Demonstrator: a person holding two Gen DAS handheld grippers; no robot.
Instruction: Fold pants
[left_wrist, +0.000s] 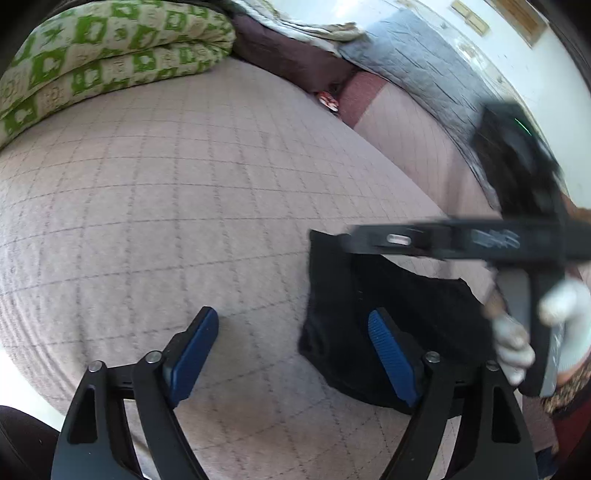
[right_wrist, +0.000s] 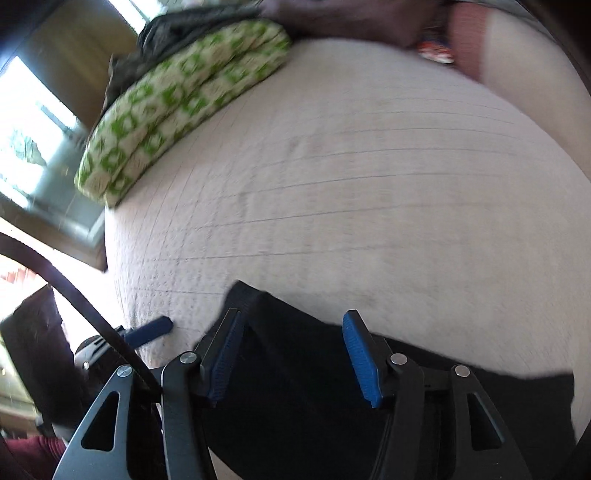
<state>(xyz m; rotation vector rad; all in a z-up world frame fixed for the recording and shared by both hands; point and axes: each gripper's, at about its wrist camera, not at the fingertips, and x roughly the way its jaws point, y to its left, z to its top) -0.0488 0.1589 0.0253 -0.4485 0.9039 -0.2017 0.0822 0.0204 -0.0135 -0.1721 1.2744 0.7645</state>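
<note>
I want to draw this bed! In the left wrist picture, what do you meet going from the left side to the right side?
Green-patterned folded quilt → the left gripper's left blue pad → black pants → white-gloved hand holding the right gripper.

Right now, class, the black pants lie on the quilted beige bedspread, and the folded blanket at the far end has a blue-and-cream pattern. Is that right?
Not quite. The folded blanket is patterned green and cream, not blue, as the left wrist view shows. The black pants do lie on the quilted beige bedspread.
</note>
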